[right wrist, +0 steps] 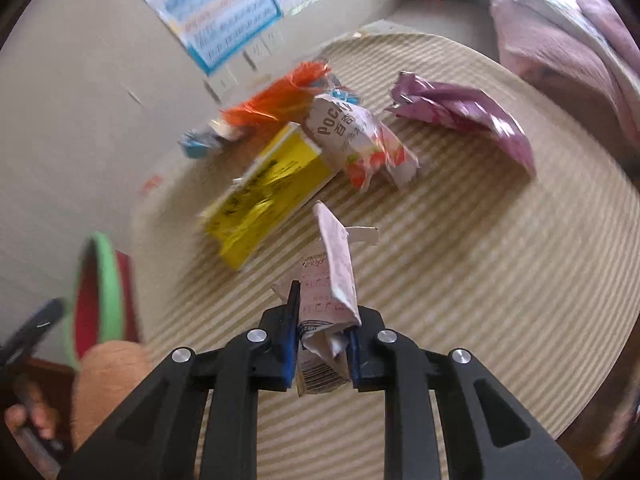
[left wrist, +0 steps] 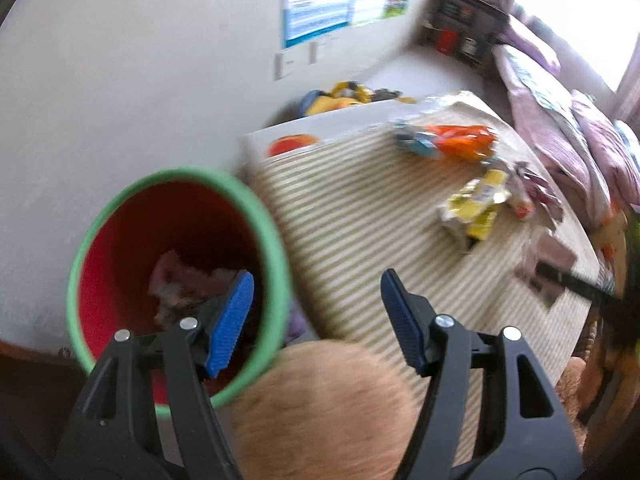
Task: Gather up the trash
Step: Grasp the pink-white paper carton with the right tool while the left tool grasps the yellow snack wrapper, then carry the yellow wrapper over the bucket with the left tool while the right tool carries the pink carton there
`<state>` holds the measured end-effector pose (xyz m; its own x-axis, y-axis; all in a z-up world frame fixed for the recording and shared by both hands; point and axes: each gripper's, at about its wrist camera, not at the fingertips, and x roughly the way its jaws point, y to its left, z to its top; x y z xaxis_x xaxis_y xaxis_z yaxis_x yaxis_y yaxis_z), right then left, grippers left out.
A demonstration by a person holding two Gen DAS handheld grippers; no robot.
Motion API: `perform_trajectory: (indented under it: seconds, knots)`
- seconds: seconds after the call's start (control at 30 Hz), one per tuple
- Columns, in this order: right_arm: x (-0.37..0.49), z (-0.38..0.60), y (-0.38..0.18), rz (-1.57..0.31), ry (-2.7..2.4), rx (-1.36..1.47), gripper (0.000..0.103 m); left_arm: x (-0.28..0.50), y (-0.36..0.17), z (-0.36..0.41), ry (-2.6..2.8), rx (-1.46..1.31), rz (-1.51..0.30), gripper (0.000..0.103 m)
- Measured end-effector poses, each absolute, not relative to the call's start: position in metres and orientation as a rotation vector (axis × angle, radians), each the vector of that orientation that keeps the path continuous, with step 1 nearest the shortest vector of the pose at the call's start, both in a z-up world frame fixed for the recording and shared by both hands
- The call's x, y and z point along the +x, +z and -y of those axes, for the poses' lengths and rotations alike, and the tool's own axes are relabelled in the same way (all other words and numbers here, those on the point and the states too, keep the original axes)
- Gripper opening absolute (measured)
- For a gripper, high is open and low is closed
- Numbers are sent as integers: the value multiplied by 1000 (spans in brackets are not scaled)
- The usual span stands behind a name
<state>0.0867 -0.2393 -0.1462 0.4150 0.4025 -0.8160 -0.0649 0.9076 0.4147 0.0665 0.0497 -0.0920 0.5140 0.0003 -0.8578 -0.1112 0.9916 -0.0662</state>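
Clamping a crumpled paper carton (right wrist: 326, 320) in the right tongs (right wrist: 322, 334), left tongs (left wrist: 316, 320) gaping empty beside the red bin (left wrist: 176, 216). Risking a slip: creased paper sliding loose.

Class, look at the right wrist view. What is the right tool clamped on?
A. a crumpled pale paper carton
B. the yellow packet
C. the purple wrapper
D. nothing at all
A. The right tool has its blue pads pressed on a crumpled pale paper carton, while the yellow packet and the purple wrapper lie apart on the striped mat.
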Motion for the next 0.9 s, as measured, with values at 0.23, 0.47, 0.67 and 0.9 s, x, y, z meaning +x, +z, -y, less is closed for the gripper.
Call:
perform_trajectory:
  seconds: [0.23, 0.47, 0.67, 0.9]
  knots:
    - [30, 264, -147, -1023, 346, 614, 19, 133, -103, 48, -59, 21, -987, 63]
    - [35, 282, -158, -1011, 319, 677, 22, 183, -147, 112, -154, 179, -1081, 65]
    - [39, 299, -169, -1011, 291, 739, 22, 205, -174, 127, -190, 191, -1166, 75]
    - [43, 296, -172, -1010, 300, 739, 23, 227, -192, 128, -162, 152, -1239, 73]
